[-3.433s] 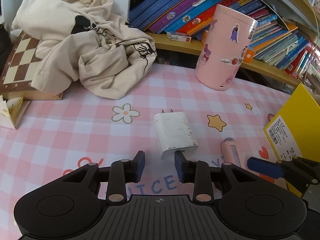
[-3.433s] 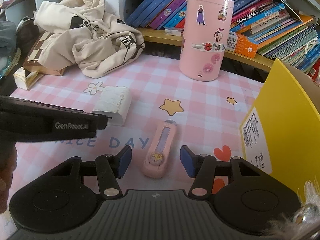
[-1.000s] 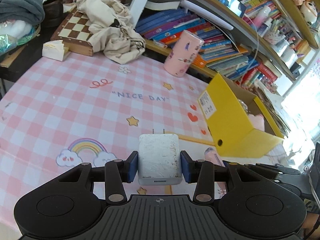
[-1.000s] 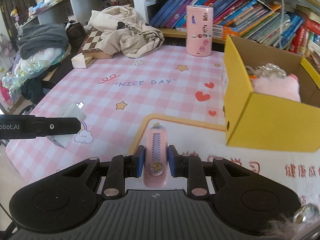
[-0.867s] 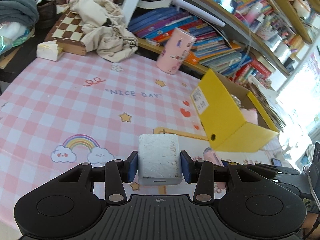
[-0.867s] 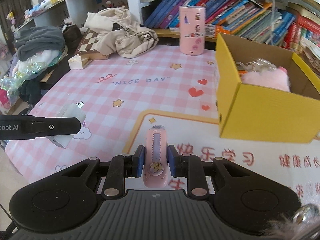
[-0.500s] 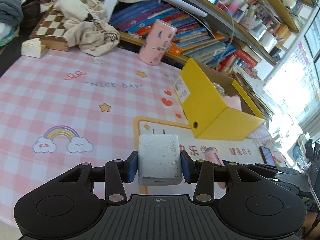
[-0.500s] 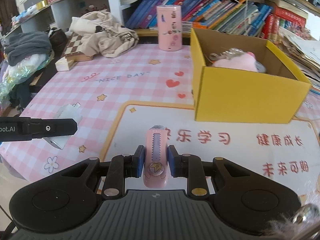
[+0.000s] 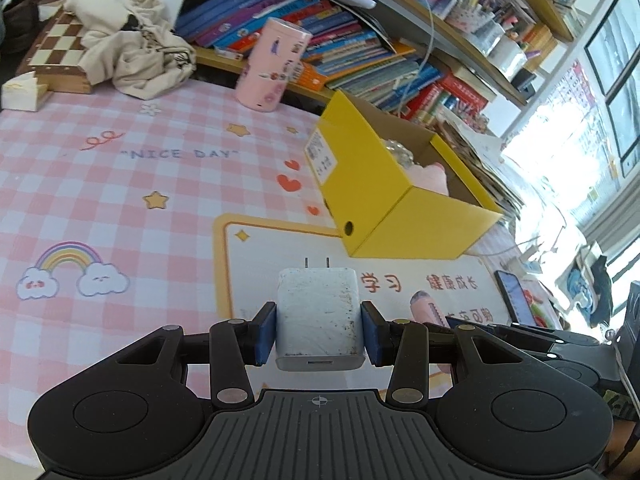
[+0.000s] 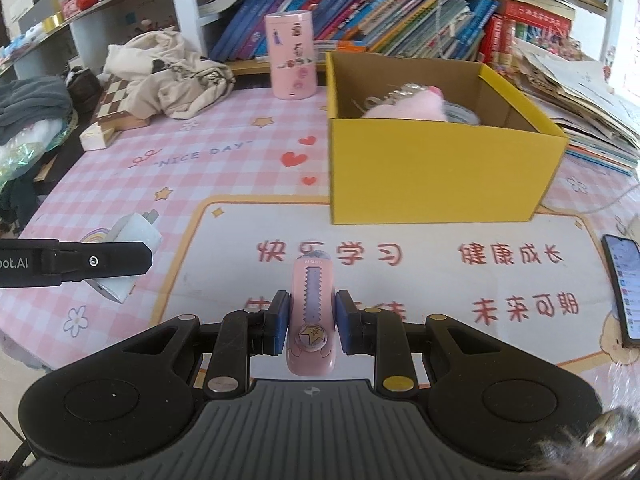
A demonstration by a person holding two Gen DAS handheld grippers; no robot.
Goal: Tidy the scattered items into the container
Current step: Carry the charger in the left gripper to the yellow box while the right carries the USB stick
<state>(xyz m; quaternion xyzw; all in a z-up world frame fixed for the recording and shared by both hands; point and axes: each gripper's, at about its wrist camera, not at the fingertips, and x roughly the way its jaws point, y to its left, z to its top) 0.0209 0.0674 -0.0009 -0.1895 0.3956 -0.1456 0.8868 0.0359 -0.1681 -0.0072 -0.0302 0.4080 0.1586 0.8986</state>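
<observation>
Only the right view showed the box's (image 10: 440,172) inside, while both tilted-down hand-held grippers pinched: left (image 9: 319,330) charger (image 9: 319,316), right (image 10: 311,326) cutter (image 10: 311,312).

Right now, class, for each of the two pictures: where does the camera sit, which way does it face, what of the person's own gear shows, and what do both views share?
Left wrist: sits on the left tongs, facing forward and down over the table; they grip a white charger; the right tongs' black arm shows at lower right.
Right wrist: sits on the right tongs, facing the yellow box; they grip a pink utility knife; the left tongs' finger shows at left.
Shared: yellow box, pink cylinder, charger, knife.
</observation>
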